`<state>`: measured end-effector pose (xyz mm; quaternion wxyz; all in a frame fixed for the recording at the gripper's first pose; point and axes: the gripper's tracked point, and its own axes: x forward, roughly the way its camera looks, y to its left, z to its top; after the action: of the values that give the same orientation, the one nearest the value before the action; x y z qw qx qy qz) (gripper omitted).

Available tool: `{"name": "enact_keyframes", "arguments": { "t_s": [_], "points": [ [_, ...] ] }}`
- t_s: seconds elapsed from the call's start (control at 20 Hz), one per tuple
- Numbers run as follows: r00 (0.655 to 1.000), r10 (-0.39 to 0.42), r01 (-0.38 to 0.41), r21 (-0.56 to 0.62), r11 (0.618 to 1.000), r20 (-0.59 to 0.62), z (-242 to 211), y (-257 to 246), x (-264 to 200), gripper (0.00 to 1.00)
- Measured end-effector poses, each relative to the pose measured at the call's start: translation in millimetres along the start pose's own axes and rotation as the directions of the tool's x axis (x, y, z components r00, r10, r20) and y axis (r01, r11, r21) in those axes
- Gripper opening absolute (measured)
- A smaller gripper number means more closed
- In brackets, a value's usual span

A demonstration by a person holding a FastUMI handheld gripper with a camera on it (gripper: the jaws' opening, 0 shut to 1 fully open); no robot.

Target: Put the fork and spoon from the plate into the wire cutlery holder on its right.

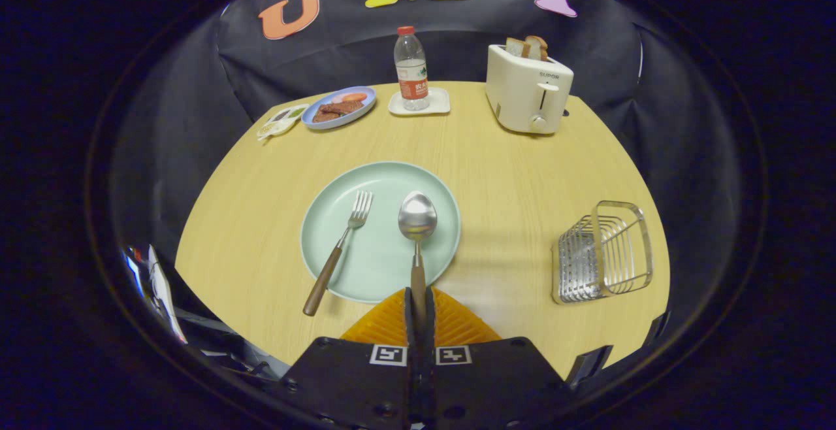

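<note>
A pale green plate [385, 273] lies on the wooden table just ahead of my fingers. On it, a spoon [417, 221] with a wooden handle points its bowl away from me. My gripper [418, 302] is shut on the spoon's handle, near the plate's near rim. To the spoon's left a fork [339, 250] with a wooden handle lies slanted, its handle end sticking out over the plate's edge. The wire cutlery holder [604, 253] stands to the right of the plate, close to the table's right edge.
At the back of the table stand a cream toaster [528, 90] with bread slices, a water bottle [411, 69] on a small white coaster, a blue plate [339, 108] with food and a small sauce dish [282, 120].
</note>
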<state>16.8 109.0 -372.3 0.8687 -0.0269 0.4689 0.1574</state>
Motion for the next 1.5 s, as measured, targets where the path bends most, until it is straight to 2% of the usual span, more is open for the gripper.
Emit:
{"name": "enact_keyframes", "arguments": {
  "t_s": [0.45, 0.8, 1.2, 1.5],
  "points": [
    [0.997, -0.053, 0.053, 0.002, 0.999, 0.050, 3.8, -92.8, -63.4, 0.01],
    [0.995, -0.083, 0.080, 0.055, 0.995, 0.051, -2.4, -147.5, -82.3, 0.01],
    [0.998, -0.068, 0.068, 0.114, 0.991, -0.002, -9.5, -167.2, -87.6, 0.02],
    [0.997, -0.076, 0.077, 0.101, 0.992, -0.005, -2.9, -164.1, -85.8, 0.05]
  ]
}}
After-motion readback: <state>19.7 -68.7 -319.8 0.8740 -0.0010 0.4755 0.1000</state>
